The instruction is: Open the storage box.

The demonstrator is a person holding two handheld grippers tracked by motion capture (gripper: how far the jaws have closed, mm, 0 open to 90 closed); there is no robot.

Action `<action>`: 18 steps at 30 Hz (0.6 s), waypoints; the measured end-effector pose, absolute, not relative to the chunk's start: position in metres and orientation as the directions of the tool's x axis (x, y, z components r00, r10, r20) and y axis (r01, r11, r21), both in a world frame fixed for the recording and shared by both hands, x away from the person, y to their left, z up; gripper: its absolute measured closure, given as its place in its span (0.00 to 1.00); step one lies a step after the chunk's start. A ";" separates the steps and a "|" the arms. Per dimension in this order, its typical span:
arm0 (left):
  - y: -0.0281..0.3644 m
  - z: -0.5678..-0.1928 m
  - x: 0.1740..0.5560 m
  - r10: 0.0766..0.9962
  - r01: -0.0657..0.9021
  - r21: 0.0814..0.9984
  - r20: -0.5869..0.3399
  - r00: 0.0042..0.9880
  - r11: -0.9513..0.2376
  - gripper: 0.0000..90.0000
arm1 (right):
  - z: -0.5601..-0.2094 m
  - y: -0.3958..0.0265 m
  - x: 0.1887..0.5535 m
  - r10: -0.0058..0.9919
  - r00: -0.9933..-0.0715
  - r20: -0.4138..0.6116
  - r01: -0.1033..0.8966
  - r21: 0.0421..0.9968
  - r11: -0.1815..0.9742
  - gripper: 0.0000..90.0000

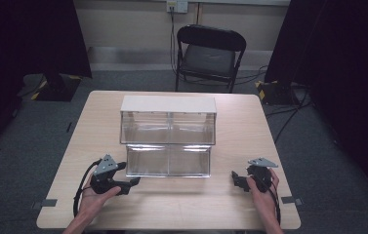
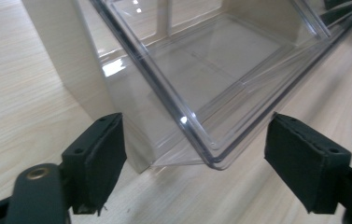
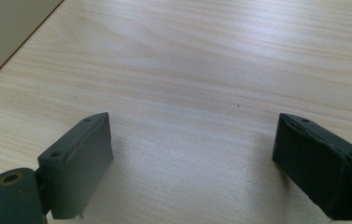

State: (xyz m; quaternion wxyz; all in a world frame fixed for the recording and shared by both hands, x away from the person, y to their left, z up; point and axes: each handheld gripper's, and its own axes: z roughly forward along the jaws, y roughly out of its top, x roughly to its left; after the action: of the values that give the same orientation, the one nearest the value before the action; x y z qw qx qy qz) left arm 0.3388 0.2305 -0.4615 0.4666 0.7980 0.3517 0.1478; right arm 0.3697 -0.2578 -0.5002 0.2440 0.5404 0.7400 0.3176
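Left gripper point(image 2: 194, 163) is hovering, fingers point(image 2: 96, 161) spread, lower clear drawer's point(image 2: 211, 88) corner just ahead between them; right gripper point(image 3: 192, 163) is idling spread-fingered over bare table point(image 3: 211, 56); best squaring onto drawer's front lip before closing.

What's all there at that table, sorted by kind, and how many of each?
Clear plastic bin unit: 1
Hand-held grippers: 2, the left gripper and the right gripper
Wooden table: 1
Black folding chair: 1
Total: 5
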 end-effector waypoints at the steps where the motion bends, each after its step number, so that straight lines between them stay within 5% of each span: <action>1: 0.230 -0.461 0.338 0.699 0.424 0.850 -0.096 0.708 -0.312 0.20 | -0.500 -0.258 0.370 0.955 -0.296 -0.018 0.645 0.733 0.214 0.12; 18: 0.232 -0.457 0.337 0.693 0.419 0.857 -0.106 0.713 -0.300 0.19 | -0.500 -0.258 0.370 0.955 -0.296 -0.018 0.645 0.733 0.213 0.12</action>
State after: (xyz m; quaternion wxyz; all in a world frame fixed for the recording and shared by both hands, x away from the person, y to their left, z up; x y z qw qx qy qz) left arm 0.3371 0.2322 -0.4572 0.4766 0.7933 0.3504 0.1436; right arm 0.3696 -0.2578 -0.5002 0.2440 0.5409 0.7397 0.3173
